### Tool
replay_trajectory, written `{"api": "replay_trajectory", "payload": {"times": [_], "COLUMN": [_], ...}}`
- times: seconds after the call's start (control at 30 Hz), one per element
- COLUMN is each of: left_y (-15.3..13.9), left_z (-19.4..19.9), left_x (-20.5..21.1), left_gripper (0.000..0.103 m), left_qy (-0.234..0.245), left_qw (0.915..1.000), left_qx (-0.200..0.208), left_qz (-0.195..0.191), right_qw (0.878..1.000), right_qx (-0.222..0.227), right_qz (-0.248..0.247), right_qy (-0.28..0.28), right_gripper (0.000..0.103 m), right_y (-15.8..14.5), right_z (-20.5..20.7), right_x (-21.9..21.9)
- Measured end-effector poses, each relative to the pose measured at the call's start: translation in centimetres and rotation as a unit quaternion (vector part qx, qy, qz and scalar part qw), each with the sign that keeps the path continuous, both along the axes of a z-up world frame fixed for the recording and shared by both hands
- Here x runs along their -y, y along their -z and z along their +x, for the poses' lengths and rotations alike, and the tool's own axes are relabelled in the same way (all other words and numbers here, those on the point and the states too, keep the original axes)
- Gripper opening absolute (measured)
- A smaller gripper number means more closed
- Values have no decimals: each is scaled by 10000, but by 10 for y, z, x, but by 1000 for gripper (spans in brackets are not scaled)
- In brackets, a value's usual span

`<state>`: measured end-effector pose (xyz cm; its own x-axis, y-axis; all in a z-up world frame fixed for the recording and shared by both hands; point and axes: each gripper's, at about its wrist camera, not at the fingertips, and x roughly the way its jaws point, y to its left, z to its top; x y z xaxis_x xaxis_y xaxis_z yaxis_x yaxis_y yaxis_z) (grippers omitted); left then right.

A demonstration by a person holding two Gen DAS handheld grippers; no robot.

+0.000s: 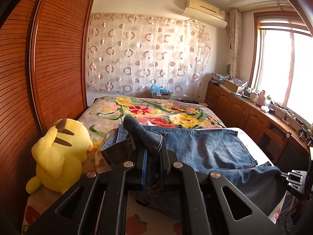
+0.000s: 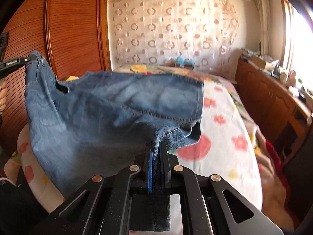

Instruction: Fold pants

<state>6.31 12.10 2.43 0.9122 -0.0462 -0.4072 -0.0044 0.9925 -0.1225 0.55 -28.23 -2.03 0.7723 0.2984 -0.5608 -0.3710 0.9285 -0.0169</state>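
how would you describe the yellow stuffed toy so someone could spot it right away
Start at the tall slatted wooden wardrobe along the left of the room, then drop to the near edge of the flowered bed beside it. The yellow stuffed toy sits there, just left of the blue jeans. It is the only bright yellow plush thing, with brown-tipped ears.
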Motion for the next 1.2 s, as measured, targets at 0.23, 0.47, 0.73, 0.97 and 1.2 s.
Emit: {"api": "replay_trajectory", "payload": {"times": [0.23,0.47,0.73,0.97,1.2], "left_y": [-10,-9,-7,-8,0], "left_z": [15,31,41,60,87], "left_x": [1,11,19,19,15], "left_gripper": [11,11,11,11,11], "left_qy": [-18,39,102,49,-85], "left_qw": [9999,9999,9998,9997,9993], "left_qx": [91,49,-16,-66,-223], "left_qz": [53,145,193,247,301], "right_qw": [9996,9989,9977,9981,9974], "right_qx": [237,-205,-589,-486,-654], "right_qz": [-170,-426,-293,50,87], "right_qy": [28,74,164,370,293], "right_gripper": [5,5,18,47,61], "right_y": [-11,25,48,33,41], "right_z": [23,59,68,43,12], "right_x": [-5,-13,-3,22,37]}}
